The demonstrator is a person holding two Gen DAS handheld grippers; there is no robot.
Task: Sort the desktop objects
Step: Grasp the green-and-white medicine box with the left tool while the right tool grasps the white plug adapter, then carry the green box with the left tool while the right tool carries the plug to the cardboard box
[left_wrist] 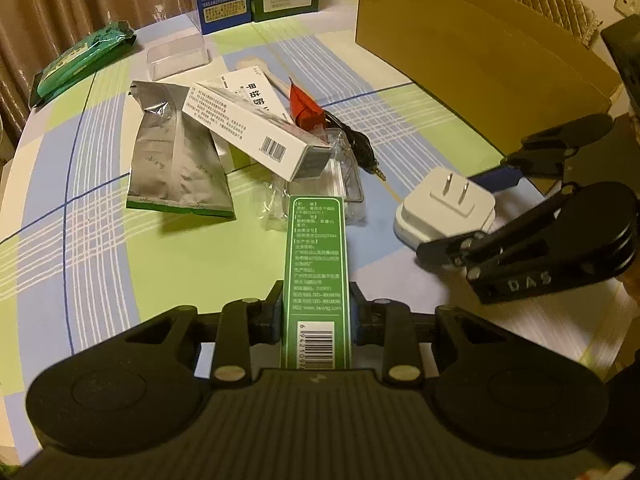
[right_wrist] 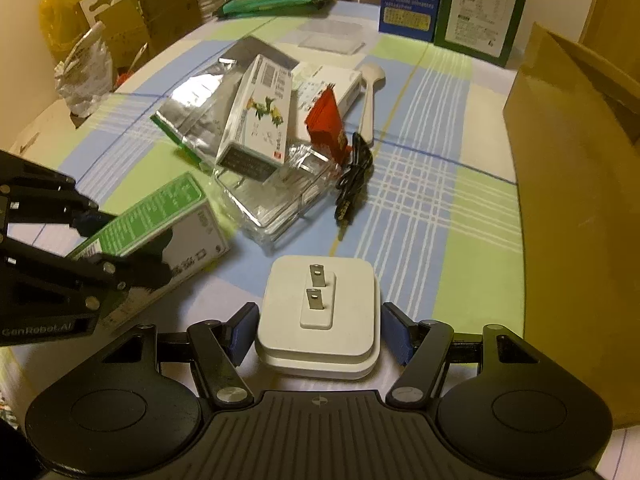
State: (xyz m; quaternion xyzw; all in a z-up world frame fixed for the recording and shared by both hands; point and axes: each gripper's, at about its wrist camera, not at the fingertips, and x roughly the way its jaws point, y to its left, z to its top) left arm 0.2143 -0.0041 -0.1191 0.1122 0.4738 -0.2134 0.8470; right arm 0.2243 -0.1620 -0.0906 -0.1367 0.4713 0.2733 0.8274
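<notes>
1. Left wrist view, left side: a silver foil pouch is seen lying flat on the checked tablecloth, with a white barcoded carton leaning across the pile beside it.
2. In the middle, the left gripper is pressed together on a green carton; the carton's long axis runs straight ahead along the fingers, its far end pointing at the pile.
3. Further right, the white plug adapter is found lying prongs-up, framed by the right gripper, with the open cardboard box behind it.
4. In the right wrist view, the adapter is shown directly between the blue pads of the right gripper. The jaws are half spread; a sliver of gap seems to remain on each side, so contact cannot be confirmed.
5. The right hand is judged the nearer to the adapter. The coming move is judged to turn on the box lying to the adapter's right, well apart.
</notes>
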